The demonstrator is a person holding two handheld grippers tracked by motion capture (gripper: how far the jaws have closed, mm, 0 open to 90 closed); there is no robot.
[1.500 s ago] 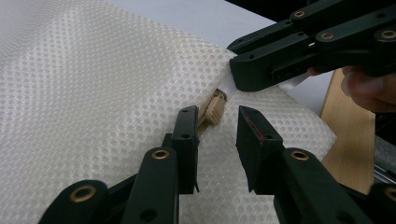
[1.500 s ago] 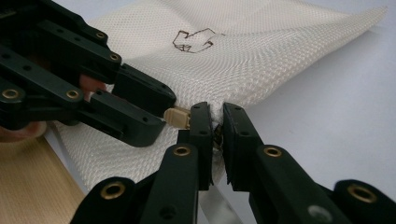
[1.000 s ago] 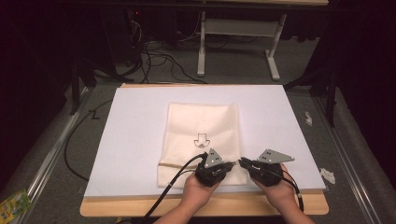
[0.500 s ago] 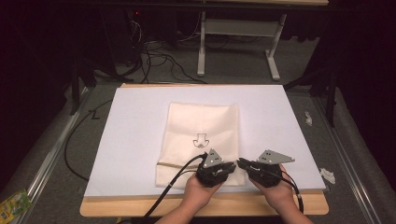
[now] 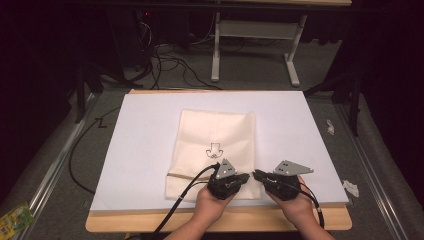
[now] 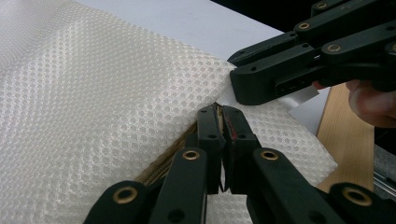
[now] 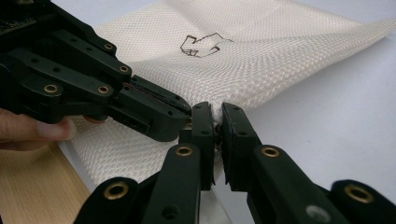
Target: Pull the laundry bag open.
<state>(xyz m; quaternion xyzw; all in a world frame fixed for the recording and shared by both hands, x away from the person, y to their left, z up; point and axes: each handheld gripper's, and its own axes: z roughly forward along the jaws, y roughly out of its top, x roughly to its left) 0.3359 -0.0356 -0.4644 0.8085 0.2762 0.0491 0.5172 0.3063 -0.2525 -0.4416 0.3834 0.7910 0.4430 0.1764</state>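
A mesh bag [image 5: 215,150] is lying flat on the white sheet [image 5: 140,150] covering the tabletop. Both grippers are meeting at the bag's near right corner: the left gripper [image 6: 222,122] and right gripper [image 7: 215,122] are each pinching its zipper edge, fingers nearly closed, probably bracing it for opening.

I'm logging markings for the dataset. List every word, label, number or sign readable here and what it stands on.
No readable words or numbers anywhere.
Mesh bag: a small black outline drawing, a picture rather than text.
Green packet on the floor, at the left: print too small and blurred to read.
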